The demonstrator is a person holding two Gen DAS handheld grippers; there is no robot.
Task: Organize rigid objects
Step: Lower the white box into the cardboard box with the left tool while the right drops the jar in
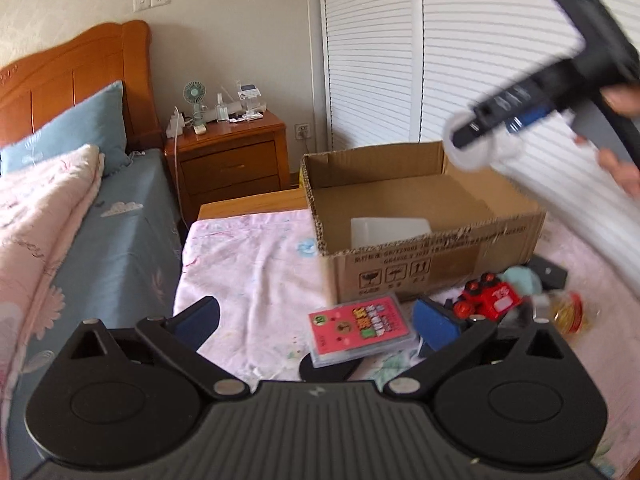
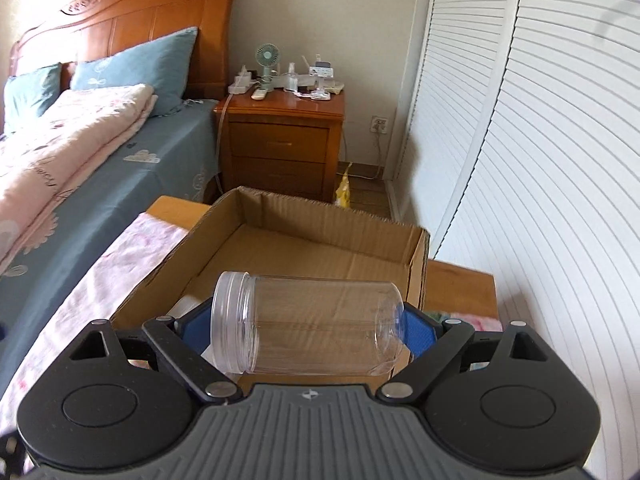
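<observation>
My right gripper (image 2: pixel 306 326) is shut on a clear plastic jar (image 2: pixel 312 322), held sideways above the open cardboard box (image 2: pixel 316 210). In the left wrist view the same gripper and jar (image 1: pixel 476 148) hang blurred above the box's (image 1: pixel 436 256) right end. A white container (image 1: pixel 390 230) lies inside the box. My left gripper (image 1: pixel 316 318) is open and empty, low over the pink cloth (image 1: pixel 256 264). Between its fingers lies a pink card case (image 1: pixel 358 324) on a black disc. A red toy car (image 1: pixel 486 298) sits to the right of it.
Small items lie right of the car: a teal object (image 1: pixel 520 278), a black case (image 1: pixel 550 270), a shiny wrapped item (image 1: pixel 570 312). A bed (image 1: pixel 100 220) is left, a wooden nightstand (image 1: pixel 232 156) behind, and white louvred doors (image 1: pixel 380 52) at back right.
</observation>
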